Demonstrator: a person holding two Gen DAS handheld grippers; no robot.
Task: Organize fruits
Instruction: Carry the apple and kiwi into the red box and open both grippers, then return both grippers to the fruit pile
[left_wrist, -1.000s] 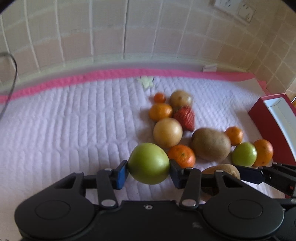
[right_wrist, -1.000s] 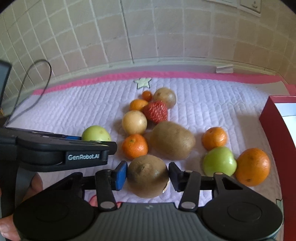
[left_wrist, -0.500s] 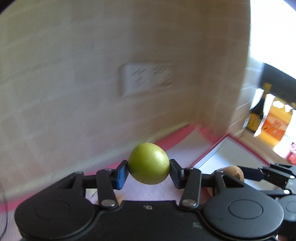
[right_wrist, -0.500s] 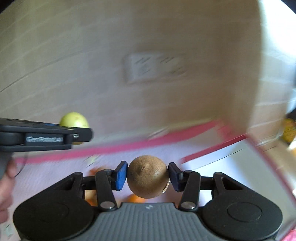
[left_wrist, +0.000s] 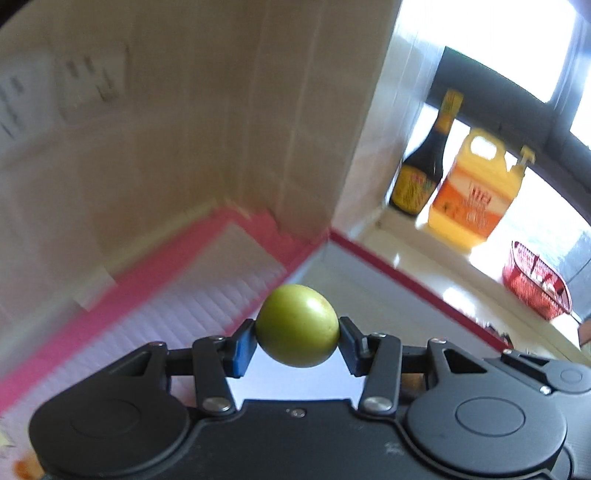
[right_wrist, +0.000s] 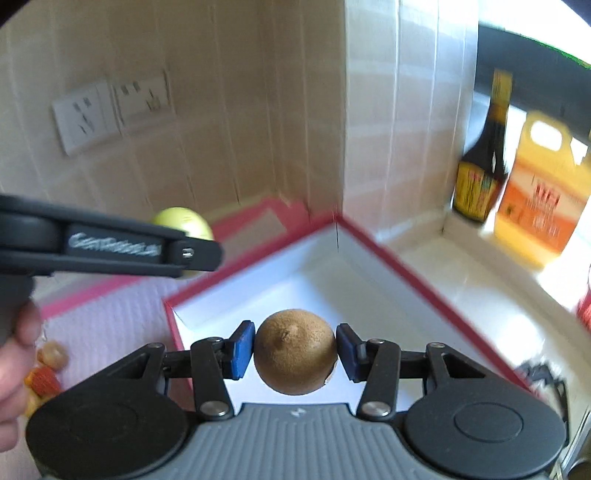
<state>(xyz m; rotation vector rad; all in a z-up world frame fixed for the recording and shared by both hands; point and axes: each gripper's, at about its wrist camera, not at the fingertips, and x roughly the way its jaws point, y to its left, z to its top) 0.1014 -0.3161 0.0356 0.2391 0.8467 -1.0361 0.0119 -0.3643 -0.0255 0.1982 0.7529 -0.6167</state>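
My left gripper (left_wrist: 297, 341) is shut on a green apple (left_wrist: 297, 325) and holds it in the air over the near edge of a red box with a white inside (left_wrist: 388, 306). My right gripper (right_wrist: 294, 350) is shut on a brown kiwi (right_wrist: 294, 350) and holds it above the same box (right_wrist: 295, 266). In the right wrist view the left gripper (right_wrist: 110, 247) reaches in from the left with the green apple (right_wrist: 183, 219) behind it. A few remaining fruits (right_wrist: 44, 373) lie on the pink-edged white mat (right_wrist: 107, 325) at lower left.
A tiled wall corner (right_wrist: 343, 110) stands right behind the box, with sockets (right_wrist: 110, 110) on the wall. A dark sauce bottle (right_wrist: 482, 166) and a yellow oil jug (right_wrist: 539, 203) stand on the counter to the right. A red basket (left_wrist: 535, 291) sits farther right.
Both grippers have lifted off the mat and swung right toward the red box, each carrying its fruit. The fruit pile has left the left wrist view.
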